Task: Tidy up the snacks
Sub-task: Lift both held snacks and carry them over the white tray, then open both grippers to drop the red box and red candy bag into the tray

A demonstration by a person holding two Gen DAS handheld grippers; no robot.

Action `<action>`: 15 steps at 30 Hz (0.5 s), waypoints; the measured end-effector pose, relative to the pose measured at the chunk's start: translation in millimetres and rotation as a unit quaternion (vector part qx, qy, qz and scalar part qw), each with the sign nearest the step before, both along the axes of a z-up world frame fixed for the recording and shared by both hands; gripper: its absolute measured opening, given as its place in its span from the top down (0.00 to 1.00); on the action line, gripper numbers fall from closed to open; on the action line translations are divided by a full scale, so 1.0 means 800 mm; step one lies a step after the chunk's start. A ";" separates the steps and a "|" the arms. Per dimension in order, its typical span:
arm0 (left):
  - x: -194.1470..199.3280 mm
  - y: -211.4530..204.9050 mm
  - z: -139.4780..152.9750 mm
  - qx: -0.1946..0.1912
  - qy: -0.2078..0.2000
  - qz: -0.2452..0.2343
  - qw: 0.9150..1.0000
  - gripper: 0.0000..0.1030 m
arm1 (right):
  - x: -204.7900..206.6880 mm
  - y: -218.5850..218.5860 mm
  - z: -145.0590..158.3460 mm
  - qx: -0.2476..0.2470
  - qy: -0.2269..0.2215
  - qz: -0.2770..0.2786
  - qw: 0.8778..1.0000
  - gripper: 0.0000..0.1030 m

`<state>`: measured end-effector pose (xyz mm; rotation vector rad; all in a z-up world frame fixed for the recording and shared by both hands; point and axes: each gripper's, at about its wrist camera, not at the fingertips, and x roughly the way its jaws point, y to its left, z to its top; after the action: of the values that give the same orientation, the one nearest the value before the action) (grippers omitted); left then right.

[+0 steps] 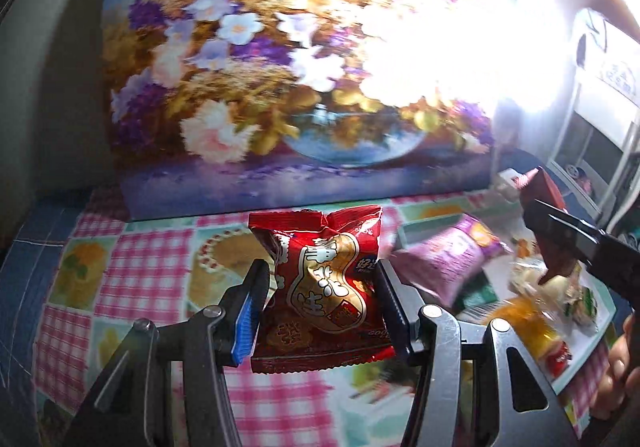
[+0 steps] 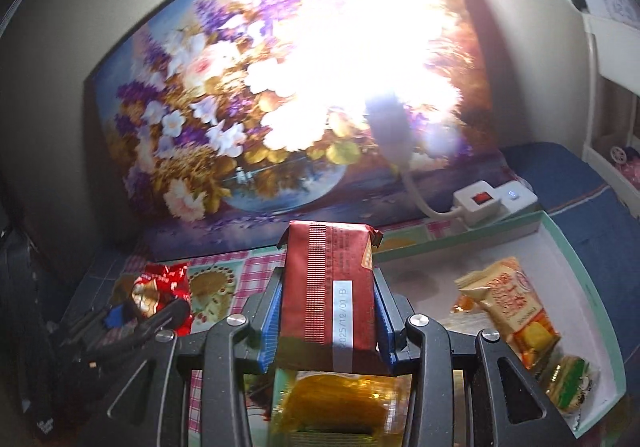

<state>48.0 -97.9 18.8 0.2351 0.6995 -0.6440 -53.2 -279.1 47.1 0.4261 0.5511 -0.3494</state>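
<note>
My left gripper (image 1: 320, 287) is shut on a red and gold peanut packet (image 1: 324, 287), held above the checked tablecloth; it also shows in the right wrist view (image 2: 160, 287). My right gripper (image 2: 326, 307) is shut on a dark red snack bar (image 2: 328, 287), held over the near left edge of the white tray (image 2: 580, 287). The right gripper and bar show in the left wrist view (image 1: 548, 223) above the tray (image 1: 600, 311). The tray holds a purple packet (image 1: 448, 259), an orange-yellow packet (image 2: 516, 311), a green-edged sweet (image 2: 568, 387) and a yellow packet (image 2: 340, 403).
A large flower painting (image 1: 280, 67) leans on the wall at the back of the table. A bright lamp glares across it. A white power strip (image 2: 492, 203) with a cable lies behind the tray. The pink checked tablecloth (image 1: 132, 279) covers the left part.
</note>
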 end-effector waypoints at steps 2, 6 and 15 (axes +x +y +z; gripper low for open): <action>-0.014 -0.014 0.004 0.000 -0.002 -0.011 1.000 0.46 | -0.008 -0.010 -0.001 0.005 -0.002 -0.008 1.000 0.59; -0.036 -0.046 0.012 -0.006 -0.007 -0.036 0.999 0.46 | -0.027 -0.026 0.008 0.001 -0.017 -0.031 0.999 0.59; -0.055 -0.105 -0.008 0.015 0.024 -0.075 0.997 0.46 | -0.049 -0.050 0.014 0.015 -0.030 -0.052 0.998 0.59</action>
<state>4.0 -181.8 12.8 0.3029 0.7417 -0.7853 -92.2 -319.4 58.4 0.4940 0.4776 -0.4281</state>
